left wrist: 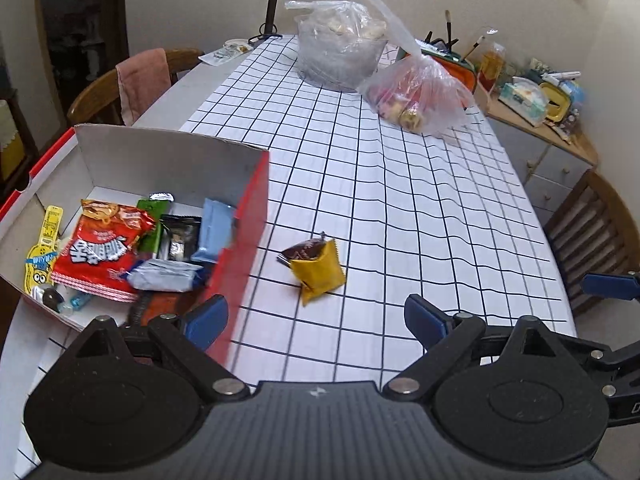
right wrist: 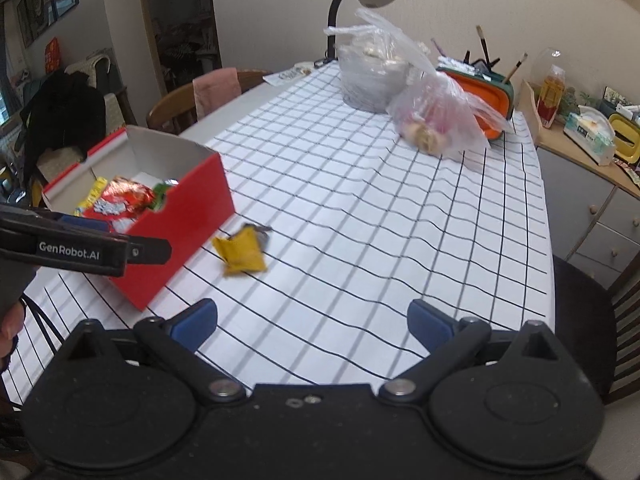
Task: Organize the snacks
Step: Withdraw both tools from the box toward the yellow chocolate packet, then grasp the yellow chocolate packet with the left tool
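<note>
Both the left claw (left wrist: 316,322) and right claw (right wrist: 313,320) hang wide and empty, since the yellow snack packet (left wrist: 318,270) lies on the counter (left wrist: 420,216) just beside the red box (left wrist: 240,248) collecting snacks.

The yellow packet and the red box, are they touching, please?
Apart. The left wrist view shows a strip of checked cloth between the yellow packet and the red box; the right wrist view agrees.
</note>
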